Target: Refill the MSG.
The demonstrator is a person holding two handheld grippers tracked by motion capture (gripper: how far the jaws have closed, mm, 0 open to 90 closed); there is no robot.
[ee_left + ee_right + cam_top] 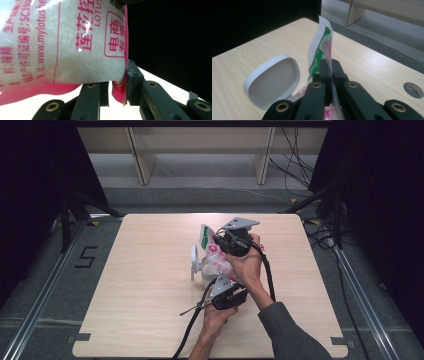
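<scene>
White lid-like dish (194, 262) stands on edge on the counter (140, 300), just left of the bag (216, 257); in the right gripper view it is a rounded white shell (273, 81), hollow side facing me, just left of the bag's top strip.

The bag itself: clear plastic with pink print, full of white granules, held up over the middle of the counter between my two grippers. Landmark for everything else here.

My left gripper (226, 296) sits at the near bottom end of the bag, my hand under it, cable trailing toward the near edge of the counter. In the left gripper view the bag (62, 42) hangs right above my fingers (132, 82), and they are narrowed onto the bag's pink bottom seam: a flap of pink film is pinched between the two pads, granule-filled body bulging just above.

My right gripper (235, 241) is at the far upper end of the bag, grey plate on top, hand wrapped round it from the right. In the right gripper view my fingers (324, 68) are fully pressed together on the bag's green-and-white top strip (322, 47), which sticks upright out past the tips. Clear film runs down between the black links.

A round hole (413, 90) in the counter lies well right of the bag in that view.
</scene>
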